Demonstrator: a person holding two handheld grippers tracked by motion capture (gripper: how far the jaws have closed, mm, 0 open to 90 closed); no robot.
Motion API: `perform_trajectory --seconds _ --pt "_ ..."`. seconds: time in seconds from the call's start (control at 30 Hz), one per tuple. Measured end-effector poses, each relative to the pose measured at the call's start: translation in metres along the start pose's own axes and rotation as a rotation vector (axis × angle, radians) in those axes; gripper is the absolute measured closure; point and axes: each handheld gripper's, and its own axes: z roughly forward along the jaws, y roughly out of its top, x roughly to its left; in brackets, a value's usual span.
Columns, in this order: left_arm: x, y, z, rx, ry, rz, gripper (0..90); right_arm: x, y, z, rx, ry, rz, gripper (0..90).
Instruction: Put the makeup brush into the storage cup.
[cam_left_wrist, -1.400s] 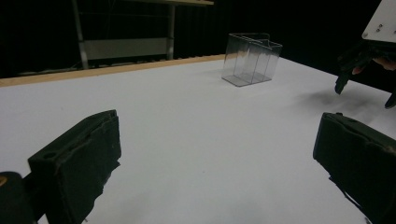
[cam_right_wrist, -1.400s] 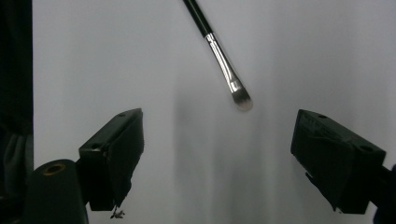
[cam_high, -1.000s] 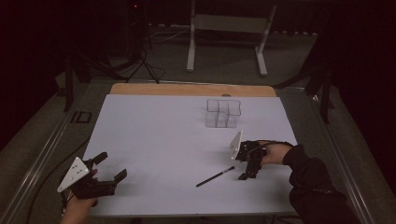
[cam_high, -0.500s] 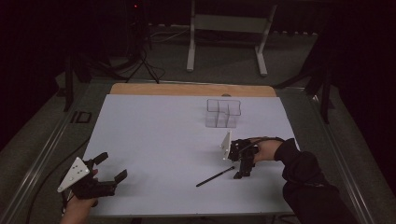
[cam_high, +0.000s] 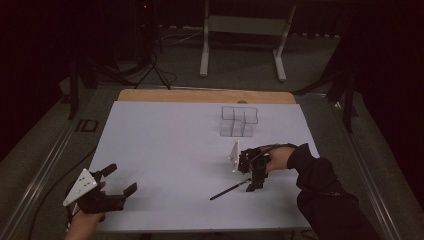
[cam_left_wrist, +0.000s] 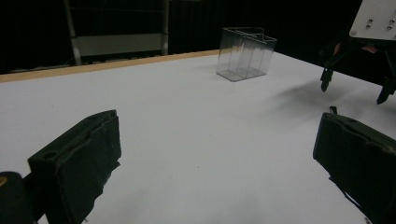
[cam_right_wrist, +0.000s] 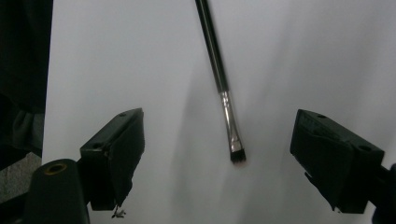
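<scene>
A thin black brush (cam_high: 229, 190) lies slantwise on the white sheet (cam_high: 170, 150), front right of centre. My right gripper (cam_high: 256, 185) hangs over its right end, jaws pointing down and open. In the right gripper view the brush (cam_right_wrist: 219, 74) runs up the middle, and its bristle tip (cam_right_wrist: 237, 156) lies between the two wide-apart jaws of that gripper (cam_right_wrist: 219, 121), which touch nothing. My left gripper (cam_high: 121, 179) rests at the front left corner, open with nothing in it (cam_left_wrist: 218, 121). A clear compartment box (cam_high: 239, 121) stands upright behind the right gripper.
From the left gripper view the clear box (cam_left_wrist: 245, 53) sits far ahead and the right gripper (cam_left_wrist: 353, 92) hovers at the right. A wooden strip (cam_high: 205, 96) borders the far table edge. A metal stand (cam_high: 242, 30) and a tripod (cam_high: 152, 65) are beyond it.
My right gripper has shifted left over the brush's right end. The brush and the left gripper have stayed in place.
</scene>
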Motion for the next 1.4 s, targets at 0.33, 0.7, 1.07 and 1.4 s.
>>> perform_trajectory --seconds 0.33,0.7,1.07,1.4 --pt "0.0 0.0 0.0 -0.001 -0.002 -0.005 2.1 0.002 0.014 -0.004 0.012 0.024 -0.058 16.1" --pt "0.001 0.0 0.0 -0.002 -0.005 -0.01 2.1 0.002 0.026 -0.008 -0.047 0.009 -0.133 35.7" --pt "0.001 -0.001 0.0 0.003 -0.005 -0.008 2.1 0.004 0.021 0.001 -0.038 0.003 -0.15 53.6" --pt "0.001 -0.001 0.0 0.0 -0.005 -0.012 2.1 0.007 0.013 0.018 0.025 -0.057 -0.212 65.5"
